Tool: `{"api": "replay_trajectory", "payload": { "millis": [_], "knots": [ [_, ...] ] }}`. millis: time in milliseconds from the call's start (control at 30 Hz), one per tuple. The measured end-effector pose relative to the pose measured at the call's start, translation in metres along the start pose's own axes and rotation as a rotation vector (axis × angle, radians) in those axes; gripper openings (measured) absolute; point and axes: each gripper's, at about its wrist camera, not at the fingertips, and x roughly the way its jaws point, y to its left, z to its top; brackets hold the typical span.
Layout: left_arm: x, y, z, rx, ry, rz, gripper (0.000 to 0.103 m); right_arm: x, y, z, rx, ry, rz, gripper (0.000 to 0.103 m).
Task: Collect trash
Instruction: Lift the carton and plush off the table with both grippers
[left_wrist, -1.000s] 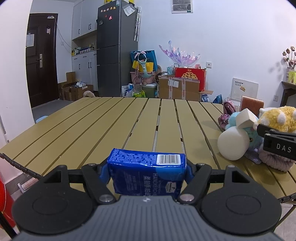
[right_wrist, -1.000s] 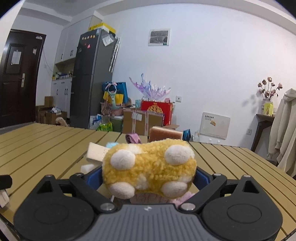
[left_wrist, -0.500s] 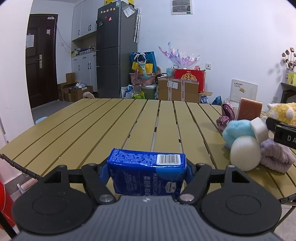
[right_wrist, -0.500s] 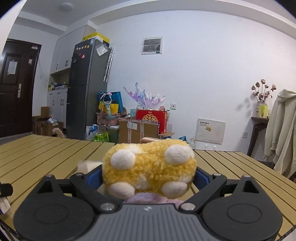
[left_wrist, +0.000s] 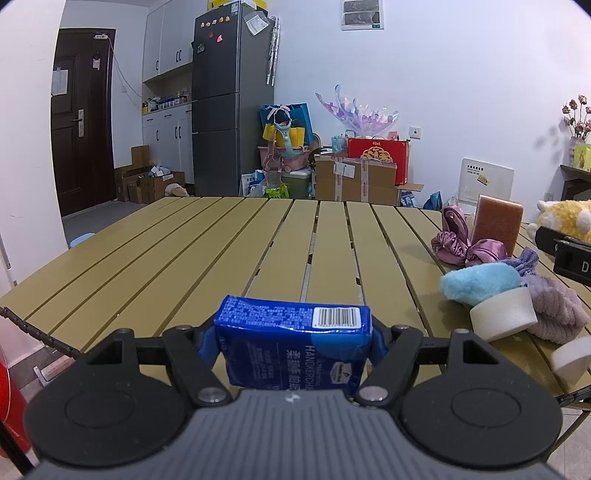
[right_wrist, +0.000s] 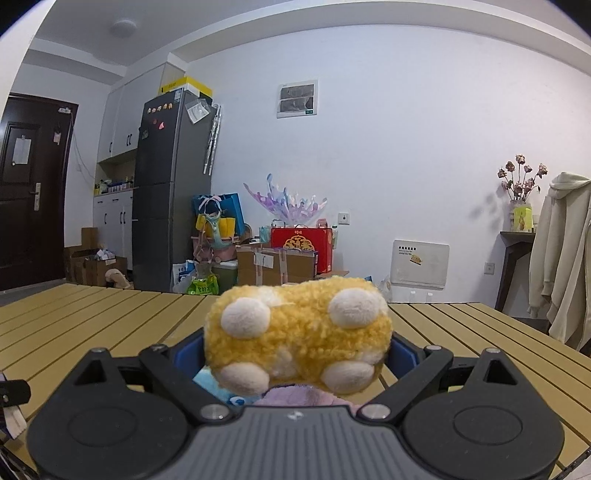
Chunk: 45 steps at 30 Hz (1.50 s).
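Plainly the carrying step is in hand: both grippers are loaded and raised over the slatted desk (left_wrist: 280, 236), and no bin or bag shows in either view; the next move, as I judge it, calls for finding the container and bringing each item over it before the jaws let go, 1 at a time so nothing drops on the desk.

On the left, the left gripper (left_wrist: 293, 345) has its jaws closed to the width of a blue handkerchief tissue pack (left_wrist: 293, 343), pinched at both short ends, barcode face up and near the camera; it sits level, pointing along the slats toward the far edge, above the near edge of the desk.

On the right, the right gripper (right_wrist: 297, 354) clamps a yellow plush toy (right_wrist: 297, 332) with cream spots, the jaws pressed into its sides; it is held level and high, so the desk falls away below; in the left view the toy and that gripper show at the far right.

Beneath them on the right side of the desk lie a blue puff (left_wrist: 480, 284), a purple scrunchie (left_wrist: 557, 312), a white foam cylinder (left_wrist: 504, 319), a satin bow (left_wrist: 465, 247) and a brown sponge (left_wrist: 496, 223), bunched close together.
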Motion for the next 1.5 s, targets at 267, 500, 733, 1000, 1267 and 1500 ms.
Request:
{"api": "replay_trajectory", "payload": {
  "millis": [267,500,733,1000,1267,1500],
  "knots": [
    [-0.001,0.0,0.0,0.002,-0.002,-0.002,0.073,0.0,-0.006,-0.001,0.016,0.0,0.004,0.096],
    [-0.008,0.004,0.002,-0.003,-0.017,-0.014,0.073,-0.01,-0.005,0.005,0.015,-0.027,0.011,0.096],
    [-0.026,0.004,0.008,-0.011,-0.047,-0.03,0.073,-0.038,-0.005,0.01,-0.017,-0.062,0.03,0.096],
    [-0.06,-0.002,0.002,-0.015,-0.07,-0.057,0.073,-0.09,-0.006,0.023,-0.072,-0.1,0.058,0.096],
    [-0.102,-0.018,-0.016,0.008,-0.066,-0.104,0.073,-0.153,-0.013,0.016,-0.077,-0.088,0.095,0.096],
    [-0.14,-0.026,-0.026,0.039,-0.075,-0.135,0.073,-0.202,-0.025,0.007,-0.078,-0.074,0.1,0.096]
  ]
}}
